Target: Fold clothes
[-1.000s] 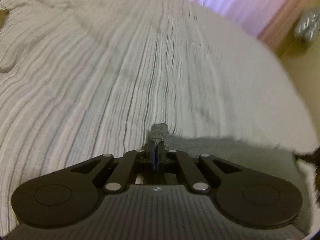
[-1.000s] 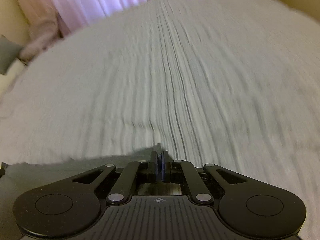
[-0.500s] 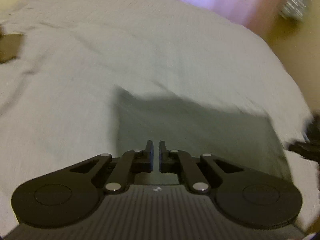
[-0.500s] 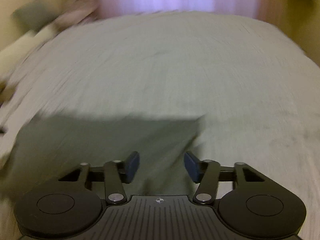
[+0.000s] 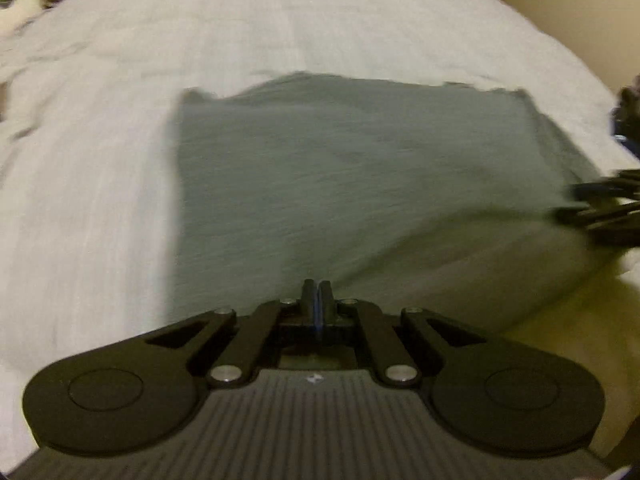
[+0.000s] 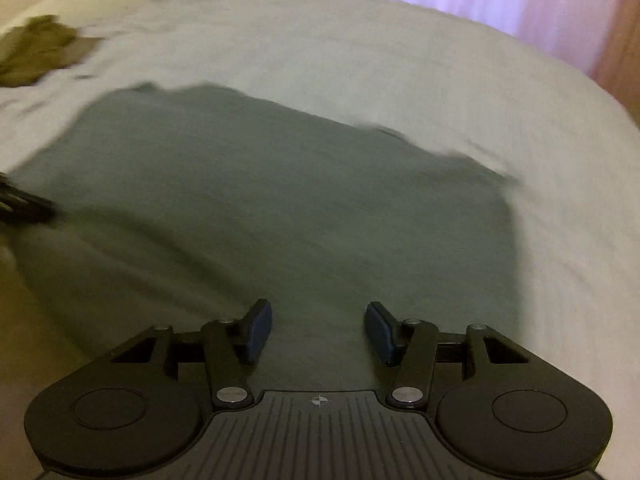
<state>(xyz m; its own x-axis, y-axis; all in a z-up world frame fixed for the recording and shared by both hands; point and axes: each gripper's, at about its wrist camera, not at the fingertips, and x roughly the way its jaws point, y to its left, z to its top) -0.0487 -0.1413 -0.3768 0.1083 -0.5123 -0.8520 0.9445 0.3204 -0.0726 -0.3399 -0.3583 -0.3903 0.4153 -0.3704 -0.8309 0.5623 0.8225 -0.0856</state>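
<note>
A dark grey garment (image 5: pixel 360 184) lies spread flat on a pale bed (image 5: pixel 100 200), near its front edge. The left hand-held gripper (image 5: pixel 318 286) is closed, apparently empty, above the cloth's near edge. The right hand-held gripper (image 6: pixel 319 324) stands wide open, holding nothing.

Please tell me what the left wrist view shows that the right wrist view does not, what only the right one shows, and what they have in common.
Only the left wrist view shows the left gripper from behind, its fingers shut with nothing visibly between them, and a yellowish wall at top right.

Only the right wrist view shows the right gripper from behind, open over the cloth, a crumpled olive garment at far left, and pink curtains.

Both show the dark grey garment lying on the pale bed cover; each glimpses the other gripper at its edge.
</note>
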